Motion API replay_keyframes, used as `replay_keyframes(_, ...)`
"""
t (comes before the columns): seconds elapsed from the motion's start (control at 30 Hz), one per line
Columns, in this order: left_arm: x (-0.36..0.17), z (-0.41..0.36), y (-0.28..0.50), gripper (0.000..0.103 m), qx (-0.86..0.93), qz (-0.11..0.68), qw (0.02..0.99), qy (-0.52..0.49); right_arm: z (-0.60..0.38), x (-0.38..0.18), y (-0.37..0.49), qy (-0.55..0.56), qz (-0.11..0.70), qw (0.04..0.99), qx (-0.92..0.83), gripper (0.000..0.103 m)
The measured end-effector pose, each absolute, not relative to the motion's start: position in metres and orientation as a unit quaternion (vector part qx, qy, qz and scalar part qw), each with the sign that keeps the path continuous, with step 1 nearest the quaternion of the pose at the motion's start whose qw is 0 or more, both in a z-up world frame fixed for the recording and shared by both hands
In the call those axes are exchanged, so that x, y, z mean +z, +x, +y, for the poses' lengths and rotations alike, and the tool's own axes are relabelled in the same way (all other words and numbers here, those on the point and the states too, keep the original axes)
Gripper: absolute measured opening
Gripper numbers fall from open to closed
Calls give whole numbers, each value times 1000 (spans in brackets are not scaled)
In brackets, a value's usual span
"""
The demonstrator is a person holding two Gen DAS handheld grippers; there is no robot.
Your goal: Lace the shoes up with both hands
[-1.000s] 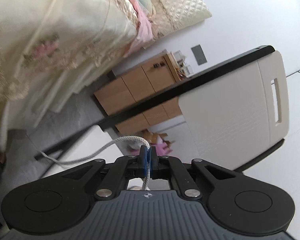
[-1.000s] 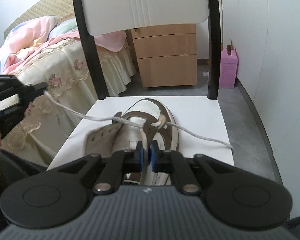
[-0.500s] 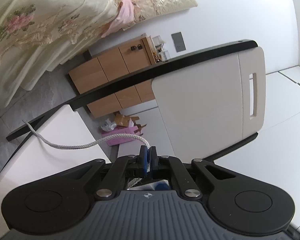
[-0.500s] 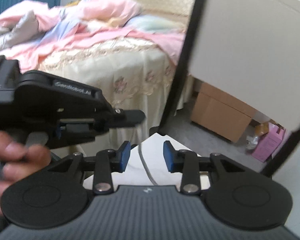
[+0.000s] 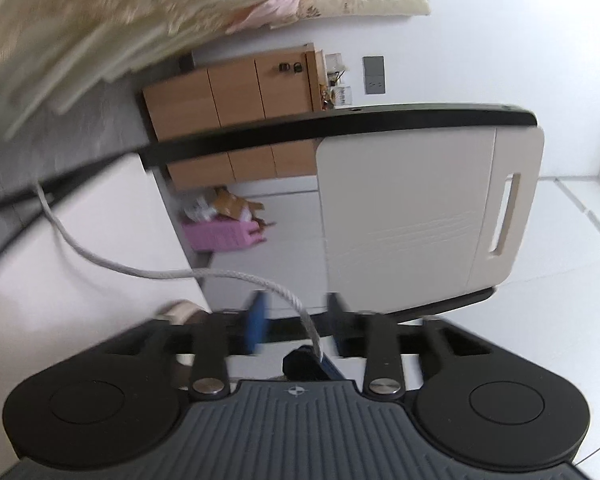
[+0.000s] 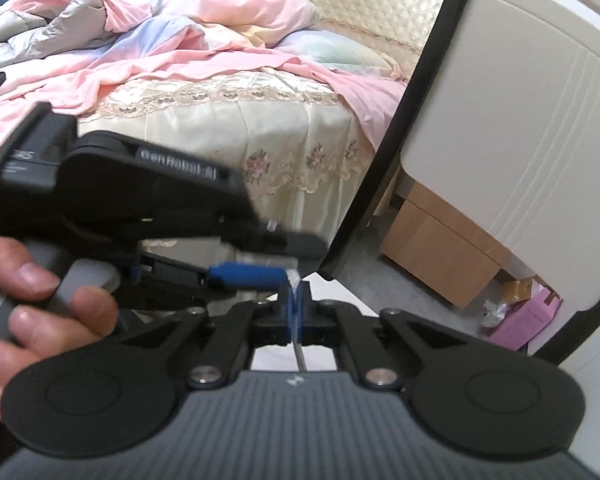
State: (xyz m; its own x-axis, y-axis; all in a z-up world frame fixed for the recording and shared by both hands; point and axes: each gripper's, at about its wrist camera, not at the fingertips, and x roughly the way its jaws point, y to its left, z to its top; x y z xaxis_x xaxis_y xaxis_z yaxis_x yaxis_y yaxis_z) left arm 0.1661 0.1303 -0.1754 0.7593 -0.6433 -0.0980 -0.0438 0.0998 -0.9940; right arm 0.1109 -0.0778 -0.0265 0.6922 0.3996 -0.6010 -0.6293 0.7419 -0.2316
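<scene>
A white shoelace [image 5: 140,270] curves across the white chair seat [image 5: 80,300] and drops between the fingers of my left gripper [image 5: 294,312]. Its jaws are opening and the blue pads [image 5: 256,320] stand apart from the lace. Only a sliver of the shoe [image 5: 180,308] shows at the seat's edge. In the right wrist view my right gripper [image 6: 294,304] is shut on the shoelace [image 6: 300,354], whose tip pokes out above the pads. The left gripper [image 6: 300,260], held by a hand [image 6: 28,300], sits just above and to the left, almost touching.
The chair's cream backrest with black frame [image 5: 400,220] rises close behind the seat. A bed with pink and cream covers [image 6: 220,80] stands to the left. A wooden drawer cabinet [image 5: 240,120] and a pink box [image 5: 220,234] are on the floor beyond.
My left gripper's jaws have opened off the lace they were pinching. My right gripper came up beside the left one's tips and closed on the lace there.
</scene>
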Motion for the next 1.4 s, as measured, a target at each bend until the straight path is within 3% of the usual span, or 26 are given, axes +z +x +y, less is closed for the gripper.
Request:
replay_keyframes(0.23, -191, 123, 172, 43, -231, 281, 651, -666, -88, -18, 94, -224, 253, 895, 291, 3)
replay_keyframes(0.3, -190, 125, 171, 38, -227, 275, 657, -664, -93, -16, 89, -228, 250, 895, 291, 3)
replay_keyframes(0.43, -188, 131, 171, 6, -218, 256, 665, -666, -106, -12, 83, -236, 251, 893, 290, 3)
replay_keyframes(0.47, -187, 132, 171, 3, -214, 253, 667, -667, -110, -12, 81, -239, 253, 892, 289, 3)
replay_keyframes(1.07, -154, 158, 160, 3, -191, 172, 728, -635, -185, -43, 75, -239, 319, 883, 248, 3)
replay_keyframes(1.17, -139, 151, 159, 3, -190, 180, 770, -582, -191, -46, 75, -228, 333, 882, 241, 15)
replay_keyframes(1.2, -135, 147, 158, 3, -194, 182, 781, -565, -194, -45, 75, -220, 338, 882, 243, 32)
replay_keyframes(1.23, -131, 144, 157, 3, -199, 183, 791, -549, -198, -43, 74, -206, 340, 883, 249, 42)
replay_keyframes(1.4, -115, 115, 155, 3, -218, 206, 838, -455, -219, -24, 76, -123, 343, 893, 264, 40)
